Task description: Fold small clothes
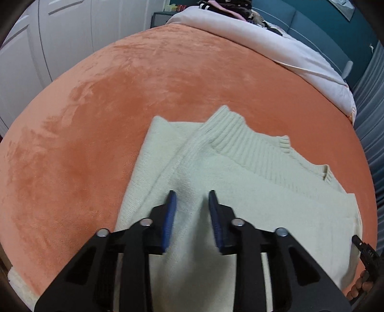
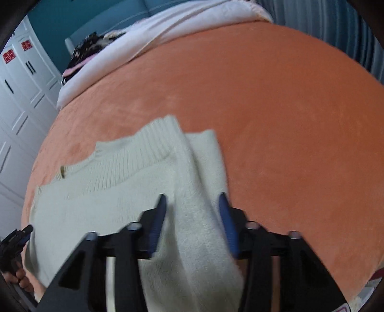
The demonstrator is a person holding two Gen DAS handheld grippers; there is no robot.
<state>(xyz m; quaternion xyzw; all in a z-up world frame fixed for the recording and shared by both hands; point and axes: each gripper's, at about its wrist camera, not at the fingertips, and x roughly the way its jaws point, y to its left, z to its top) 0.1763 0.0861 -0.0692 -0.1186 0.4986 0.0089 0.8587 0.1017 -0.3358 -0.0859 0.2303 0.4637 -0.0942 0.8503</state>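
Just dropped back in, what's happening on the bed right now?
A person with a handheld gripper in each hand is folding a cream knit sweater laid on the orange blanket. The sides look already folded in, ribbed collar pointing away. The left gripper and right gripper both sit open above the near part of the sweater, holding nothing. A white duvet lies at the far end.

Orange bed, white wardrobe, teal wall.

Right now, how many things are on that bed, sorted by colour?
Cream: 1, the cream ribbed knit sweater
Orange: 1, the orange plush blanket beneath it
Pale pink: 1, the pale pink duvet at the far end
Dark: 1, the dark patterned clothes heap on the duvet
Total: 4
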